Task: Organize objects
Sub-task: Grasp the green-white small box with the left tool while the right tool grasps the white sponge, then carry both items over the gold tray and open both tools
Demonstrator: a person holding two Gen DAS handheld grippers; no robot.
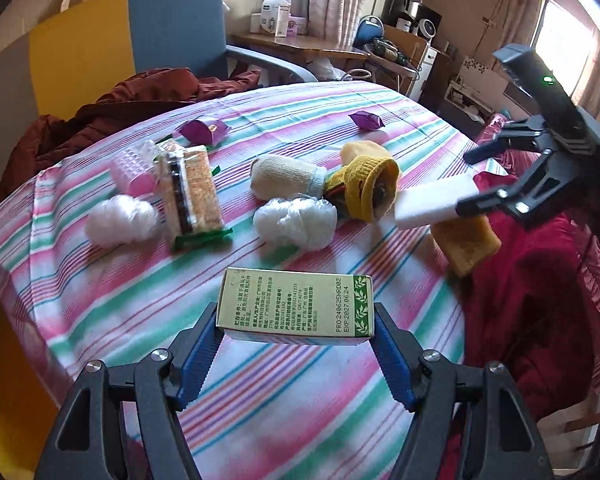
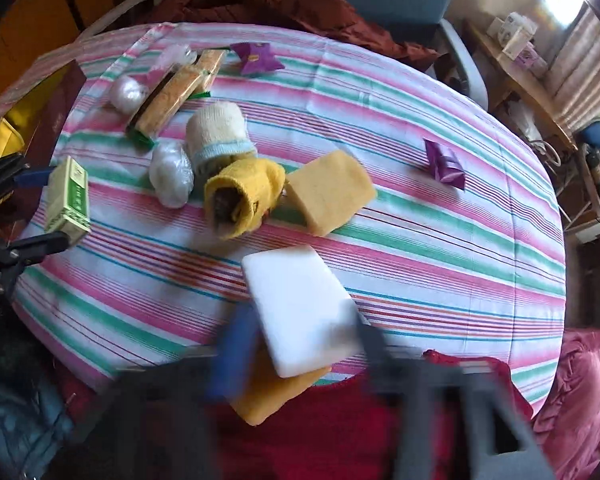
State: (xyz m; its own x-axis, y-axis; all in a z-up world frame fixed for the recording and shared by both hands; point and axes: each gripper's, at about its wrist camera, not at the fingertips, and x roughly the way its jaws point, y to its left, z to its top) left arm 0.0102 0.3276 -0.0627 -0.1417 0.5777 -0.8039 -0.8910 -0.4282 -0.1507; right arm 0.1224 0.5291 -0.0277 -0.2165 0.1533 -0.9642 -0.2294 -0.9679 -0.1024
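A round table [image 1: 260, 380] under a pink, green and white striped cloth fills a cluttered, sunlit room, with a blue chair and a dark red quilt behind it. The left claw [image 1: 296, 332] is clamped on a green printed box [image 1: 294, 306], one blue pad on each short end, and holds it level just above the cloth at the near edge; gripping it endwise probably keeps the broad face flat for setting down. Ahead of that claw lie a white plastic bundle [image 1: 296, 222], a cream sock roll [image 1: 286, 178], a yellow sock [image 1: 370, 186] and, ahead and to the left, a cracker pack [image 1: 192, 196] beside a second white bundle [image 1: 120, 220] and a pink ridged item [image 1: 134, 170]. Two purple wrappers [image 1: 204, 130] sit farther off. The right claw [image 2: 300, 340] closes on a white sponge block [image 2: 300, 308], lifted over a yellow sponge [image 2: 276, 392] that overhangs the table's edge directly beneath it; another yellow sponge [image 2: 328, 196] rests just ahead, so the sponges look as if they are being gathered together. The right wrist view is smeared by motion: the claw's own fingers are a blur, and contact with the block is clearer from the left view. The pink item's nature, the box's front face and what is tucked inside the yellow sock cannot be made out.
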